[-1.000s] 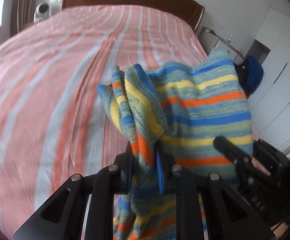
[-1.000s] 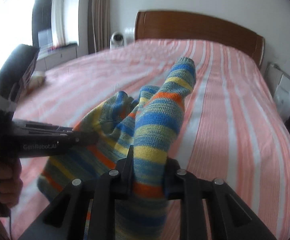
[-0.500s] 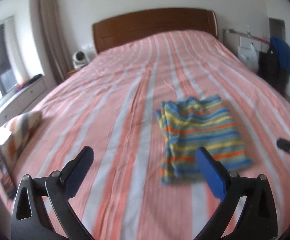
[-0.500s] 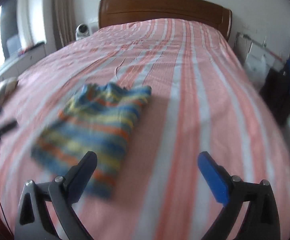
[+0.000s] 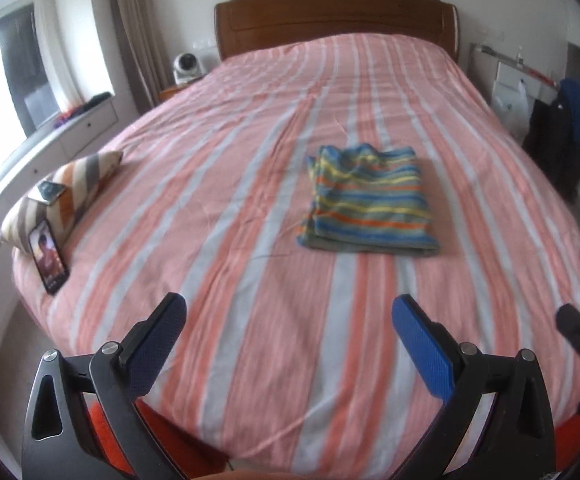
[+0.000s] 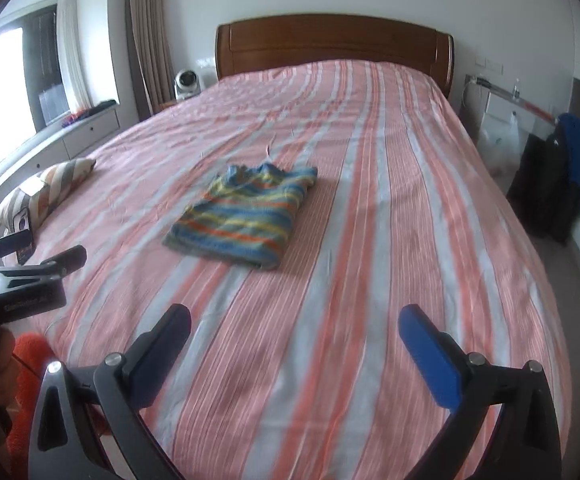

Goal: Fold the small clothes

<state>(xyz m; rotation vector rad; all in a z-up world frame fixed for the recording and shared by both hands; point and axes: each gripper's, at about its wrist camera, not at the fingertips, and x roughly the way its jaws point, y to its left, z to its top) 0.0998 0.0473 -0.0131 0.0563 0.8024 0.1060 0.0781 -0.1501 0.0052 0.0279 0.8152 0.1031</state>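
Observation:
A small knit garment [image 5: 367, 198] with blue, yellow, orange and green stripes lies folded into a flat rectangle in the middle of the bed [image 5: 250, 208]. It also shows in the right wrist view [image 6: 246, 216]. My left gripper [image 5: 288, 320] is open and empty, held back near the foot of the bed, well short of the garment. My right gripper [image 6: 293, 328] is open and empty, also near the foot of the bed. The left gripper shows at the left edge of the right wrist view [image 6: 30, 272].
The bed has a pink, orange and grey striped cover and a wooden headboard [image 5: 335, 16]. A striped pillow [image 5: 64, 192] with phones by it lies at the bed's left edge. A dark bag with blue cloth [image 6: 557, 184] stands right of the bed.
Both grippers let go of the garment, opened, and pulled back toward the foot of the bed. The garment now lies folded on the bed.

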